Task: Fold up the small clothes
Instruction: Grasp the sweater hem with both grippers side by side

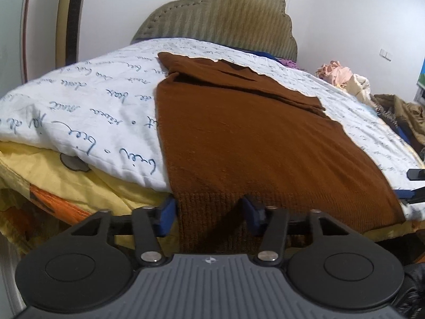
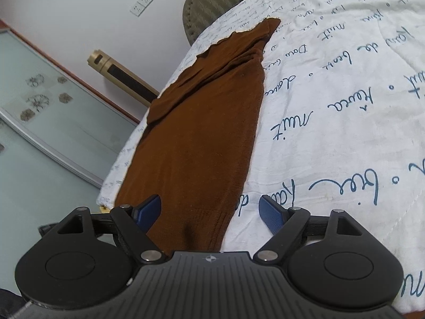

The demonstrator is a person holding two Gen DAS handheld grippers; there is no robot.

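One long fold looks done: the brown knit garment lies as a narrow strip on the white quilt. At its near hem, our left gripper and right gripper both stand spread, gripping nothing; the crosswise folds remain.

1. The left tongs carry two blue finger pads on black angular link arms.
2. Each link arm is pinned with round silver screws at both ends.
3. Two large black round housings, each with a raised circle on top, flank a grey ribbed centre plate.
4. A small white cross-shaped mark sits at the plate's front edge.
5. The right tongs match: textured blue pads, black arms, silver screws, round black housings, a grey ribbed plate and a like mark.
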